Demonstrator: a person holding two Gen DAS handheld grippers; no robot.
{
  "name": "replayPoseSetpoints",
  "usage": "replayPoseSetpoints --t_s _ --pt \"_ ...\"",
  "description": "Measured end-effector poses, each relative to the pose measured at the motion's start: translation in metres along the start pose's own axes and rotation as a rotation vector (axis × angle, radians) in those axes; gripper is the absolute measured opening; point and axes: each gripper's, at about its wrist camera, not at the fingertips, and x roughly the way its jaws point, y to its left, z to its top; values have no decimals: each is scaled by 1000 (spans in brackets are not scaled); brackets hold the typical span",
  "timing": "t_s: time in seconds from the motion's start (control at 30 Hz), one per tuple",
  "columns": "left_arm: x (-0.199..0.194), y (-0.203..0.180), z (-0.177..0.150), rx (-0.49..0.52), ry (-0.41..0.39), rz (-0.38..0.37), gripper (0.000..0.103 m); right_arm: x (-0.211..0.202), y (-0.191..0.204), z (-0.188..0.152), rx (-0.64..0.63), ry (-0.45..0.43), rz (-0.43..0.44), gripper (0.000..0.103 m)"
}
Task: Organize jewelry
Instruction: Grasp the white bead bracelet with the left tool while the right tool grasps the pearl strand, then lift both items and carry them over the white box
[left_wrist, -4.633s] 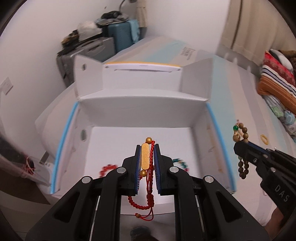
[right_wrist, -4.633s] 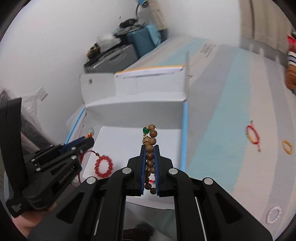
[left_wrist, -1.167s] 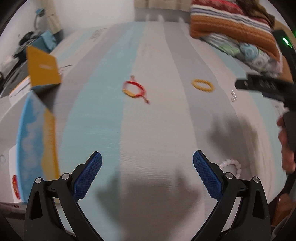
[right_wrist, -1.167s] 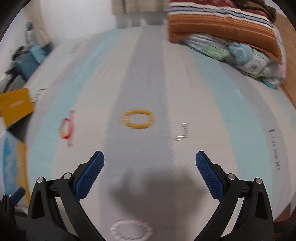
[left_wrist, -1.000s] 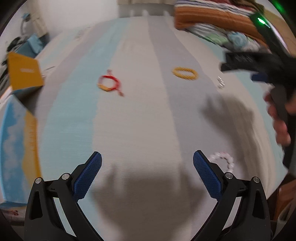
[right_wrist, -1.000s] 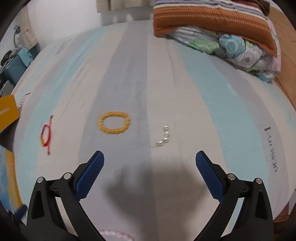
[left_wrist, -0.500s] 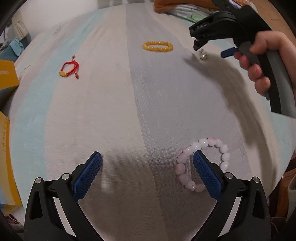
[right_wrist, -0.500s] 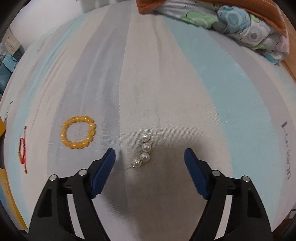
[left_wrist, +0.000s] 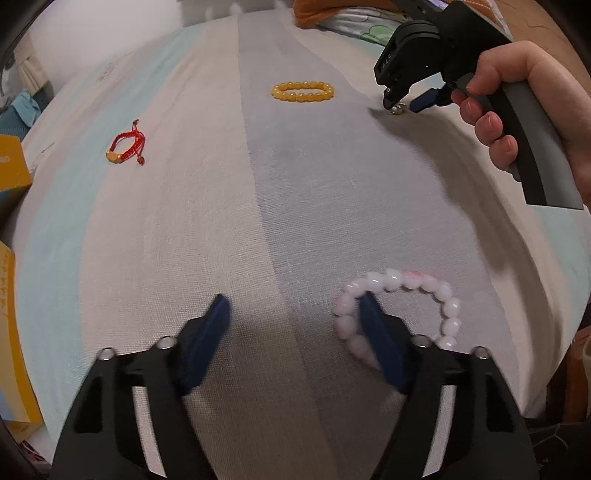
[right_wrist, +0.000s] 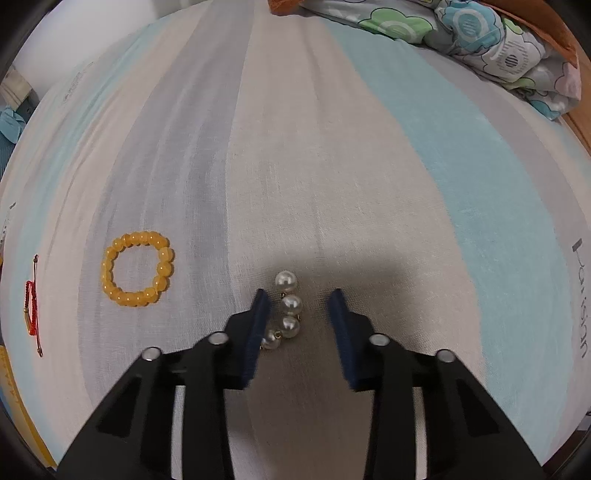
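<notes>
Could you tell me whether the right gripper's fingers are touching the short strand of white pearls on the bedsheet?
Cannot tell. In the right wrist view, the right gripper is open, straddling the white pearl strand; the left finger overlaps the lowest pearl, the right one stands apart.

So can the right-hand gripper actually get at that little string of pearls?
Probably yes: the right gripper is open, its fingers straddle the pearl strand on the bedsheet, and nothing lies between them.

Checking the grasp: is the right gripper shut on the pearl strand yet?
Open. The right gripper fingers straddle the white pearl strand with gaps.
</notes>
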Motion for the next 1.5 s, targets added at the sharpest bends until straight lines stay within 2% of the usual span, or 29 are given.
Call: replayPoseSetpoints --t_s 0.07,0.1,0.17,0.23,0.43,0.77,1.23,1.5 --pt "-2 1 0 8 4 -11 47 0 0 0 0 2 -3 20" --pt "-3 2 -1 11 7 -17 43 -1 0 0 -4 6 1 18" --pt "-4 4 -2 14 17 -35 21 -2 -1 0 0 4 0 11" --pt "-5 1 -2 17 27 -52 9 -3 -1 0 1 1 0 11" --pt "-15 3 -2 1 31 -87 9 -9 -3 -4 5 -10 5 11" --pt "-46 11 5 -31 -23 -135 9 -44 -5 -19 31 -64 38 11" --pt "-87 45 23 -95 -87 -121 9 -115 10 -49 24 -156 88 11" --pt "-94 69 21 -141 -88 -76 9 -139 33 -80 -29 -171 106 11"
